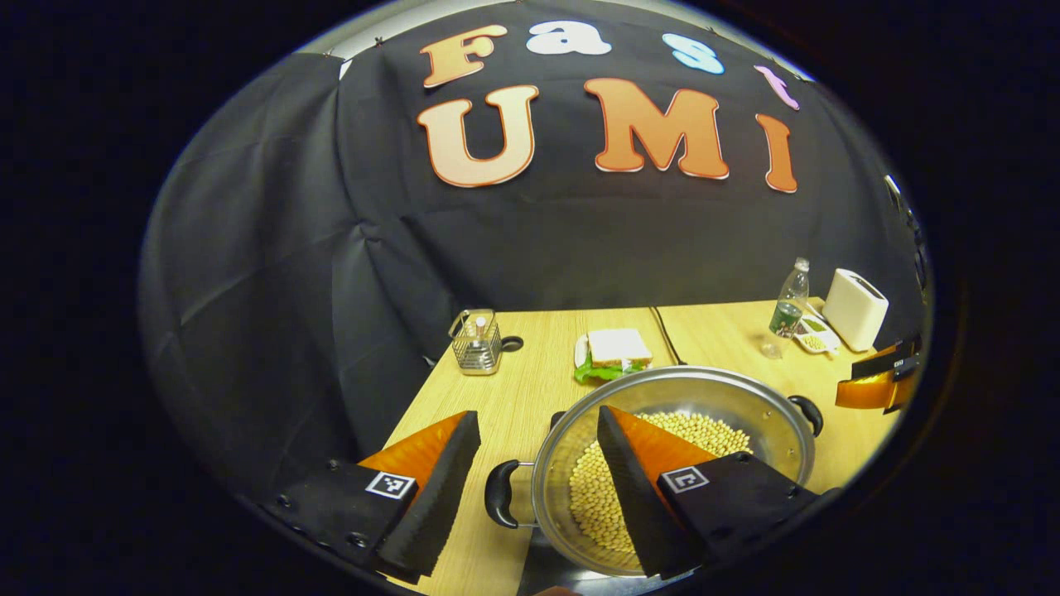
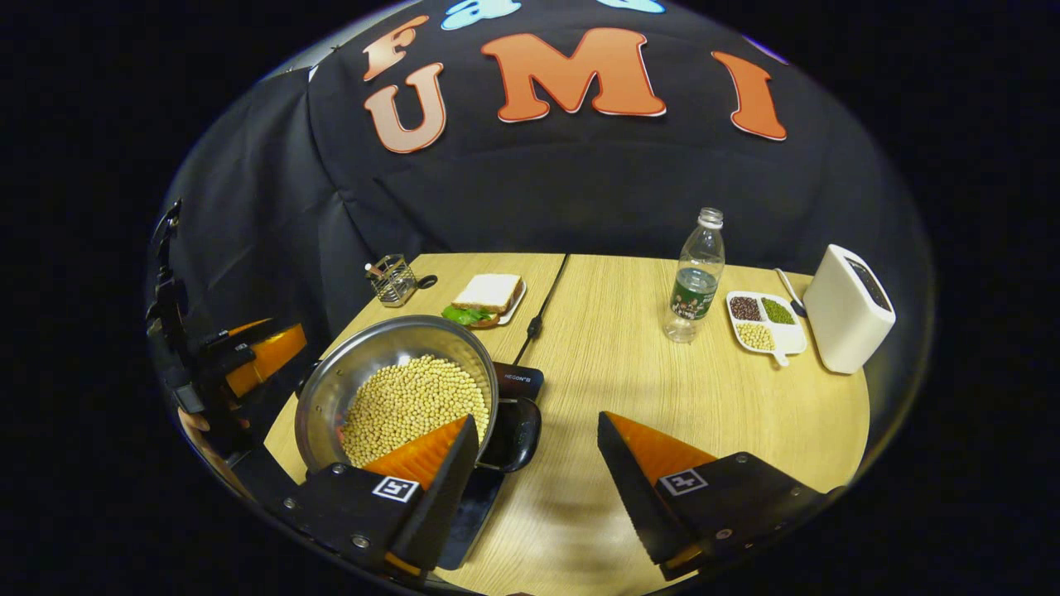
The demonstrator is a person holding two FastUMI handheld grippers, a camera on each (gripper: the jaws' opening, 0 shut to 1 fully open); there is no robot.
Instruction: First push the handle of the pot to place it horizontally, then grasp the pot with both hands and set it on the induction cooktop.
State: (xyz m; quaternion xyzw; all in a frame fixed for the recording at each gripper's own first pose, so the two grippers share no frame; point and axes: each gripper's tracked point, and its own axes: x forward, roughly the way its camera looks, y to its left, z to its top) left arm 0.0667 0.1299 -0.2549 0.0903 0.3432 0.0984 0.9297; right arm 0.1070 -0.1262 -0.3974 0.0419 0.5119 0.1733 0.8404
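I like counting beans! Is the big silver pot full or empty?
Partly full. The pot holds a layer of pale beans across its bottom, and bare metal wall shows above them up to the rim.

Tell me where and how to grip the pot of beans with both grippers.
Take the pot by its two side loop handles, not the thin rim. The left gripper already straddles the near handle, so close there from the outside; its jaws stand open. The right gripper, also open, should take the opposite handle from its side. Opposed grips likely keep the beans level.

Wooden table (image 2: 629,389) bearing sandwich (image 2: 489,295), water bottle (image 2: 696,277), divided dish (image 2: 763,321) of beans, white toaster (image 2: 846,308), wire basket (image 2: 392,280).
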